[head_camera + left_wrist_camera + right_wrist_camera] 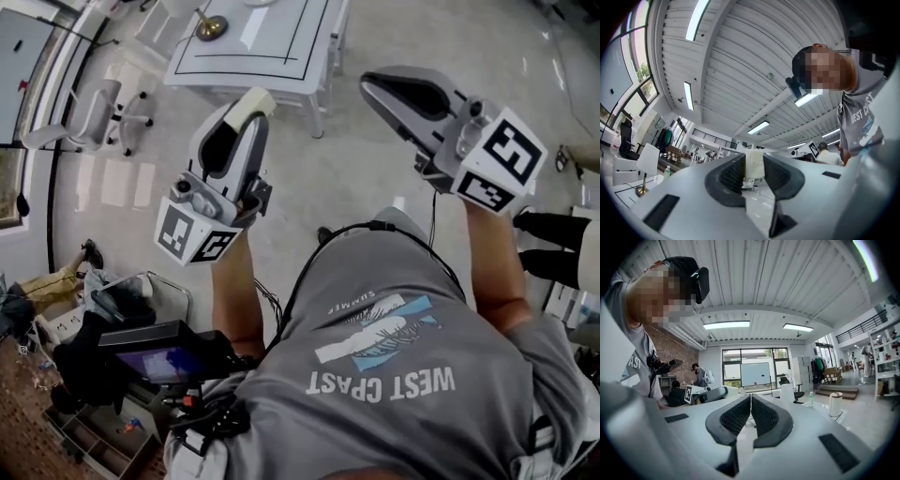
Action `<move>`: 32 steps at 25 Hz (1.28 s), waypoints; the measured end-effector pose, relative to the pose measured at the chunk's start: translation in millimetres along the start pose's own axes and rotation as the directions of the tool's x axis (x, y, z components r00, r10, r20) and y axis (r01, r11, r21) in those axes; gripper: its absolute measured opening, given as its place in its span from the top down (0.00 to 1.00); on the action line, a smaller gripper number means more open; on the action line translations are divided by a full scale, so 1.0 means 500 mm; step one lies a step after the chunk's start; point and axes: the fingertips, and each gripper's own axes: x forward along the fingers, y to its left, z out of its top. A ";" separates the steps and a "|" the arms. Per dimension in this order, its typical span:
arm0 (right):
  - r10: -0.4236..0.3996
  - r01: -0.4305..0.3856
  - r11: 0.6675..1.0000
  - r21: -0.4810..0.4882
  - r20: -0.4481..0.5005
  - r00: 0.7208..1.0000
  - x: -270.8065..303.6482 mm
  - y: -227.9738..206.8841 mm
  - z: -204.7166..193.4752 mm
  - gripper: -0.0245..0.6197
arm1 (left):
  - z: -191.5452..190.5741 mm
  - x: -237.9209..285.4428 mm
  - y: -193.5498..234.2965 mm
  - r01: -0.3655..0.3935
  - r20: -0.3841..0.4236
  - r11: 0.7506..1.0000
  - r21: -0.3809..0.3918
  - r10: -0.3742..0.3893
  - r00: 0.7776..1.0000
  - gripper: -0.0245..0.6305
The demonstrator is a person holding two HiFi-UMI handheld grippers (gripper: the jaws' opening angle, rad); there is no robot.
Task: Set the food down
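A pale cream piece of food (259,98) sits pinched between the tips of my left gripper (247,109), which is shut on it and held up in the air in front of the person's chest. The left gripper view shows the same food (754,163) as a soft upright block between the dark ribbed pads (732,174). My right gripper (367,84) hangs at the same height to the right, shut with nothing in it. In the right gripper view its pads (736,416) meet at the tips (750,396).
A white table (281,67) with black lines stands ahead, a gold lamp base (211,26) on its far side. A white office chair (94,117) is at the left. A bag and camera gear (155,361) lie at the lower left. Other people sit at desks (677,392).
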 end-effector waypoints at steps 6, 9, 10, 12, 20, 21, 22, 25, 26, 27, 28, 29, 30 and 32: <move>0.023 -0.023 0.999 0.027 -0.013 1.000 -0.001 -0.069 -0.003 0.95 | -0.017 0.056 0.027 -0.035 -0.023 0.999 -0.003 0.035 0.999 0.80; 0.060 -0.060 0.998 0.024 -0.004 0.998 -0.007 -0.123 0.015 0.95 | -0.018 0.110 0.036 -0.058 -0.028 0.998 0.022 0.059 0.998 0.80; 0.071 -0.071 0.997 0.025 -0.002 0.998 -0.011 -0.144 0.018 0.95 | -0.021 0.127 0.038 -0.066 -0.029 0.997 0.032 0.067 0.997 0.80; 0.088 -0.088 0.996 0.028 0.001 0.996 -0.016 -0.188 0.021 0.95 | -0.031 0.164 0.048 -0.084 -0.029 0.996 0.043 0.085 0.996 0.80; 0.169 -0.168 0.985 0.034 -0.001 0.986 -0.027 -0.327 0.018 0.95 | -0.085 0.288 0.087 -0.151 -0.052 0.986 0.077 0.155 0.987 0.80; 0.176 -0.176 0.984 0.034 0.002 0.984 -0.026 -0.339 0.020 0.95 | -0.085 0.298 0.091 -0.157 -0.053 0.984 0.084 0.162 0.985 0.80; 0.181 -0.181 0.983 0.034 0.006 0.983 -0.025 -0.351 0.024 0.95 | -0.085 0.307 0.095 -0.163 -0.053 0.983 0.090 0.168 0.984 0.80; 0.187 -0.188 0.981 0.043 0.020 0.982 -0.019 -0.375 0.028 0.95 | -0.088 0.322 0.108 -0.171 -0.060 0.980 0.099 0.178 0.982 0.80; 0.187 -0.188 0.981 0.046 0.022 0.982 -0.016 -0.380 0.027 0.95 | -0.089 0.325 0.113 -0.171 -0.062 0.980 0.099 0.178 0.982 0.80; 0.186 -0.187 0.981 0.049 0.021 0.982 -0.011 -0.383 0.025 0.95 | -0.091 0.327 0.120 -0.171 -0.063 0.980 0.099 0.177 0.982 0.80; 0.186 -0.186 0.981 0.052 0.018 0.982 -0.005 -0.385 0.020 0.95 | -0.093 0.327 0.127 -0.171 -0.063 0.981 0.096 0.177 0.982 0.80; 0.184 -0.185 0.981 0.056 0.014 0.983 0.002 -0.386 0.014 0.95 | -0.096 0.325 0.137 -0.170 -0.063 0.981 0.092 0.177 0.982 0.80; 0.182 -0.182 0.982 0.058 0.009 0.983 0.011 -0.388 0.009 0.95 | -0.098 0.323 0.147 -0.170 -0.062 0.982 0.086 0.175 0.983 0.80; 0.171 -0.171 0.983 0.059 0.004 0.985 0.028 -0.392 0.005 0.95 | -0.103 0.318 0.170 -0.164 -0.063 0.984 0.072 0.168 0.984 0.80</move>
